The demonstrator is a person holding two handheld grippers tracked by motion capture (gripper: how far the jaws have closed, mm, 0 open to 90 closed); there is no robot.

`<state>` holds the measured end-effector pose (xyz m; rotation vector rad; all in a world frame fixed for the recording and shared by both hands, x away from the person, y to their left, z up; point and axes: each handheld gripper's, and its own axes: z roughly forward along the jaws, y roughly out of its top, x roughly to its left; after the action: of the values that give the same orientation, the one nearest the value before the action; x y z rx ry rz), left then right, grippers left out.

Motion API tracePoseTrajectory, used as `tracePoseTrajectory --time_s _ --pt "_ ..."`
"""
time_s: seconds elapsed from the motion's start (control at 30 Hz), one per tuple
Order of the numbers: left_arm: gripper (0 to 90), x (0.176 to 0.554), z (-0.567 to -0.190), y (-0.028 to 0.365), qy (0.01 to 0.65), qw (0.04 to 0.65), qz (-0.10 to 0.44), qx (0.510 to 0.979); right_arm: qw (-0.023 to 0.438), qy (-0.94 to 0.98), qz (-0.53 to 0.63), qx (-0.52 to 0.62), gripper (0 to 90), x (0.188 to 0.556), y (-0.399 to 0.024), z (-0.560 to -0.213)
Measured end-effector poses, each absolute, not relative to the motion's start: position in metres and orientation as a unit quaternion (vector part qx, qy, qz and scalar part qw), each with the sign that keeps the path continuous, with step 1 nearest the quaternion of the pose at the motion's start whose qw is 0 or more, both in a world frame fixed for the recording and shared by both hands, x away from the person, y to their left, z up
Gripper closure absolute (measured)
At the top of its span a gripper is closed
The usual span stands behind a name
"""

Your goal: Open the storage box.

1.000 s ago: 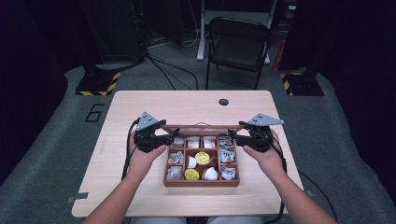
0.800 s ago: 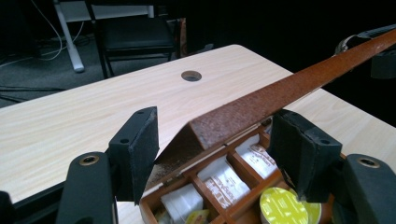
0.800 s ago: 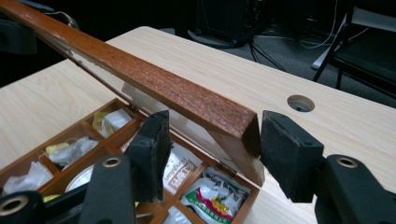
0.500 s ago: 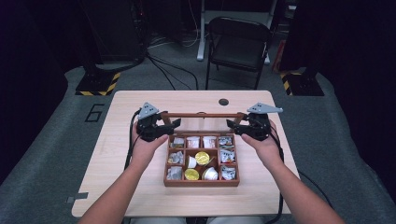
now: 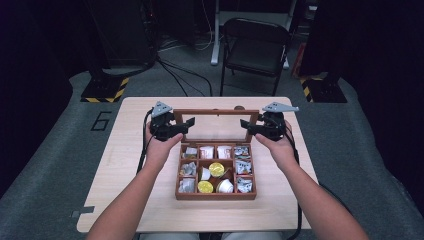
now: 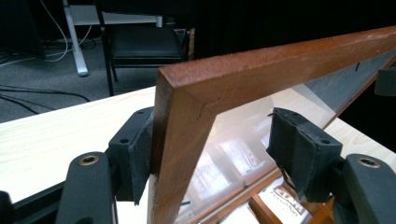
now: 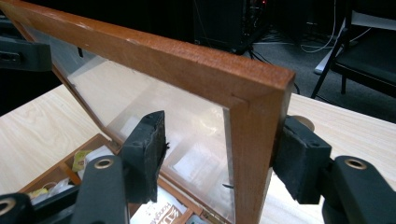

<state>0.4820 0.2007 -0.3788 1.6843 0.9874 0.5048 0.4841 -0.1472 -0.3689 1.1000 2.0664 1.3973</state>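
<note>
From the high view, my left gripper (image 5: 176, 129) and my right gripper (image 5: 251, 127) stand at the two side rails of the wooden lid (image 5: 216, 112), which is raised nearly upright over the far edge of the compartment box (image 5: 216, 195). The box sits on the bench (image 5: 125, 165) just nearer to me than both grippers. From up here I cannot tell whether the pads press the frame.

In the left gripper view, the lid's corner (image 6: 187, 107) stands between my jaws. One pad (image 6: 140, 154) lies against the outer face of the rail; the other pad (image 6: 299, 149) stands well clear of the rail, in front of the clear pane, so the jaws are part open and not clamped. The packets behind the pane are blurred and cut off at the bottom edge.

In the right gripper view, my jaws have just been opening, with the lid's rail (image 7: 250, 158) between them. The outer pad (image 7: 299, 158) is just beside the rail, perhaps touching; the inner pad (image 7: 147, 149) stands apart in front of the pane. Below my gripper, the box's compartments (image 7: 60, 172) are cut off.
</note>
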Motion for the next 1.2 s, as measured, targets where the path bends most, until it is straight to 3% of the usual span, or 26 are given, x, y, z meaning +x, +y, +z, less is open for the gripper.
tracePoseTrajectory --time_s 0.43,1.2 --pt "26.7 0.494 -0.398 0.187 0.446 0.517 0.221 0.696 0.213 0.730 0.494 0.422 33.1 0.495 -0.140 -0.383" --pt "26.4 0.494 -0.435 0.185 0.461 0.512 0.214 0.693 0.202 0.731 0.489 0.431 32.5 0.498 -0.139 -0.414"
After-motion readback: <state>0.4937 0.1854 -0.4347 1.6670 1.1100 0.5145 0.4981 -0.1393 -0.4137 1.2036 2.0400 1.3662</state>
